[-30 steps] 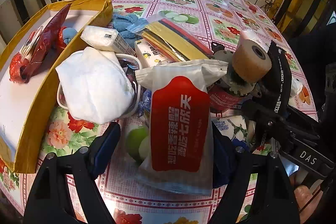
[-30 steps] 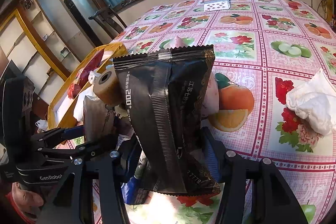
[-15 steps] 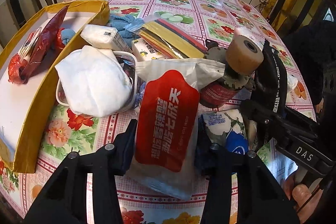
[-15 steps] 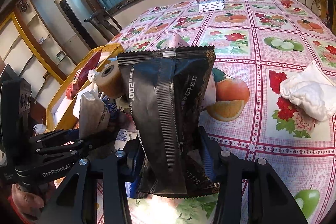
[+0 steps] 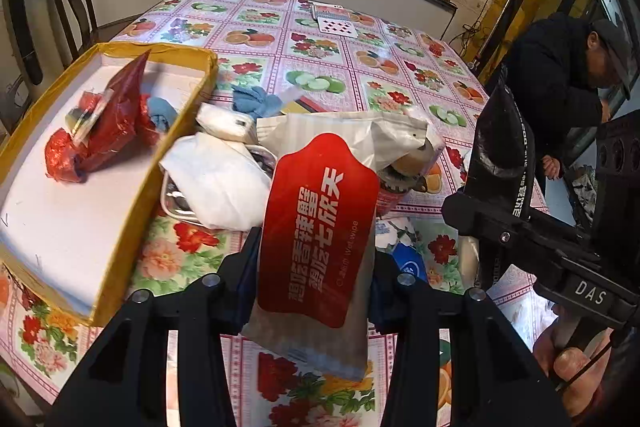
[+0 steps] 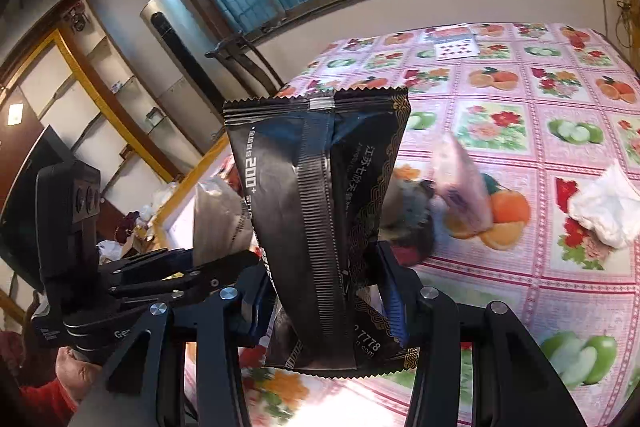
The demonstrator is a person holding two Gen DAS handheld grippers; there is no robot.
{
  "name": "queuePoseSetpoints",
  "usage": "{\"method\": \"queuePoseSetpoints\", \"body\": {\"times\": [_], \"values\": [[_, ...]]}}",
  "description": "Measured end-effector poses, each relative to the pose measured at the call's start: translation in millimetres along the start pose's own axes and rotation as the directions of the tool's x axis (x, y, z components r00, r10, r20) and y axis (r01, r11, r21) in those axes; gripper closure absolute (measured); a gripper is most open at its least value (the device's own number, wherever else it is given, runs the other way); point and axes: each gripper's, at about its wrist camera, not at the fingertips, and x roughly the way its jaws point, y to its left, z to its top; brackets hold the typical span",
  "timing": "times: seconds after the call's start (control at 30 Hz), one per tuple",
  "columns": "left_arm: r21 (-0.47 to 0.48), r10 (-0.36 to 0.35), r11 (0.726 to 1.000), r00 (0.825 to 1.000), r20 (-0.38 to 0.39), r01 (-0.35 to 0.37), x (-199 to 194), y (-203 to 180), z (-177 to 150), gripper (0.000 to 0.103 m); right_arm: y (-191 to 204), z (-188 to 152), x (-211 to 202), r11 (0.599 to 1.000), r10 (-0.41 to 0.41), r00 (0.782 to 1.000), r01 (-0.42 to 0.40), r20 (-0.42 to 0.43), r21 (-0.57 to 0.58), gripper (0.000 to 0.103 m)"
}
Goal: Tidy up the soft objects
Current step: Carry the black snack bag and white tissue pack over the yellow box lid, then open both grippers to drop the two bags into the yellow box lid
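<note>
Above the table's (image 5: 280, 59) near edge, the left gripper (image 5: 312, 267) was clamped on a red-and-white wet-wipe pack (image 5: 320, 239), held upright clear of the floral cloth. Beside it the right gripper (image 6: 324, 291) pinched a black sachet (image 6: 320, 211), also upright and lifted. Along the table's left edge lay a yellow-rimmed box (image 5: 176, 155) with a red bag (image 5: 108, 119) inside; a white cloth bundle (image 5: 216, 179) sat just beside the box.

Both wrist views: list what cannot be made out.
- Left wrist view: the metal tray contents, hidden under the white cloth.
- Left wrist view: the red can, mostly behind the red wet-wipe pack.
- Right wrist view: the pale packet, motion-blurred.
- Right wrist view: the table behind the black pouch.
</note>
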Motion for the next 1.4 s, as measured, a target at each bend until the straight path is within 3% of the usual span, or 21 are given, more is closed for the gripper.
{"method": "queuePoseSetpoints", "body": {"times": [0.23,0.4,0.6,0.7,0.77,0.9,0.93,0.97,1.03,1.23,1.4], "values": [[-0.05,0.165,0.986,0.984,0.069,-0.161,-30.0,85.6,44.2,0.061,67.5,50.7,81.2,0.995,0.096,0.992,-0.098,-0.085,-0.015,0.055],[-0.085,0.28,0.957,0.96,0.011,-0.278,-10.5,161.7,80.6,0.061,90.6,83.4,157.9,0.995,0.095,0.983,-0.09,-0.154,0.039,0.055],[-0.098,0.308,0.944,0.947,-0.087,-0.316,35.3,218.3,103.2,0.061,93.3,102.6,234.5,0.994,0.037,0.974,-0.013,-0.224,0.111,0.055],[-0.134,0.275,0.948,0.954,-0.121,-0.29,51.4,239.4,109.8,0.06,90.9,105.4,255.1,0.989,-0.014,0.97,0.049,-0.241,0.143,0.053],[-0.142,0.257,0.95,0.955,-0.147,-0.277,62.7,248.2,112.9,0.06,89.9,105.6,264.0,0.986,0.01,0.968,0.032,-0.251,0.166,0.045],[-0.166,0.234,0.951,0.959,-0.16,-0.26,72.4,259.7,112.3,0.056,96.8,105.8,256.7,0.991,0.002,0.973,0.03,-0.232,0.131,0.031],[-0.173,0.238,0.949,0.958,-0.16,-0.265,70.6,261.7,111.8,0.054,98.5,105.8,251.6,0.992,-0.011,0.975,0.039,-0.22,0.123,0.02],[-0.181,0.242,0.946,0.957,-0.161,-0.27,69.4,263.7,111.2,0.048,99.8,105.4,244.2,0.992,-0.015,0.979,0.039,-0.202,0.119,0.017],[-0.184,0.27,0.937,0.95,-0.157,-0.296,64.5,265.7,109.3,0.041,100.9,104.4,232.4,0.993,-0.006,0.984,0.027,-0.177,0.116,0.017],[-0.195,0.311,0.926,0.946,-0.092,-0.323,36.2,259.3,101.2,0.041,95.7,95.3,189.6,0.992,0.02,0.993,-0.005,-0.119,0.129,0.017],[-0.201,0.251,0.947,0.968,-0.015,-0.249,-0.1,231.0,84.3,0.038,88.5,76.9,125.1,0.993,0.064,0.997,-0.06,-0.042,0.098,0.016]]}}
